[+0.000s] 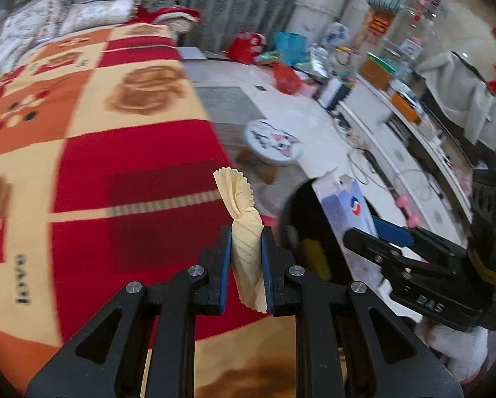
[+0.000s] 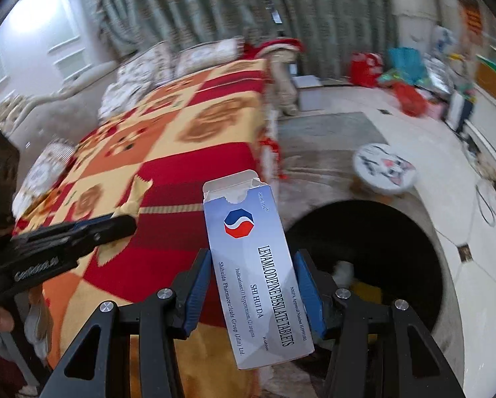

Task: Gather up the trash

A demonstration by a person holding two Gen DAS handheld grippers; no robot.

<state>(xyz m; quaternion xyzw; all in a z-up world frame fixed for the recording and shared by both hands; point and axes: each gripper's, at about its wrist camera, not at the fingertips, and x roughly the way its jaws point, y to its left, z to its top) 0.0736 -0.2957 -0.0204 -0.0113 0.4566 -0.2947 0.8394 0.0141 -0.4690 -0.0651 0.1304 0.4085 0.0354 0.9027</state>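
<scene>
Nearest the lens in the left wrist view, the left gripper (image 1: 246, 232) has its jaws pinched tight on a twisted pale yellow wrapper (image 1: 244, 232), whose frilled end pokes up past the fingertips at frame centre. Only the waist of the twist is gripped, so a jolt could probably pull the thin paper free and drop it on the patterned blanket (image 1: 82, 165) that fills the left of the frame.

Likewise close, in the right wrist view, the right gripper (image 2: 252, 282) holds a blue-white tablet box (image 2: 254, 265) at a middling width, blue pads against its two long sides. The box leans left and its top flap (image 2: 231, 179) stands open; a light, likely empty carton may well buckle or swivel between the pads.

Just beyond, at lower right of that view, gapes the dark mouth of a black bin (image 2: 423, 248), with some pale and yellow scraps already inside. The box sits over the blanket edge rather than the opening, so letting go now would miss.

Farther back, a round stool (image 2: 384, 169) stands on the floor near the bin, a possible snag for a wide swing.
</scene>
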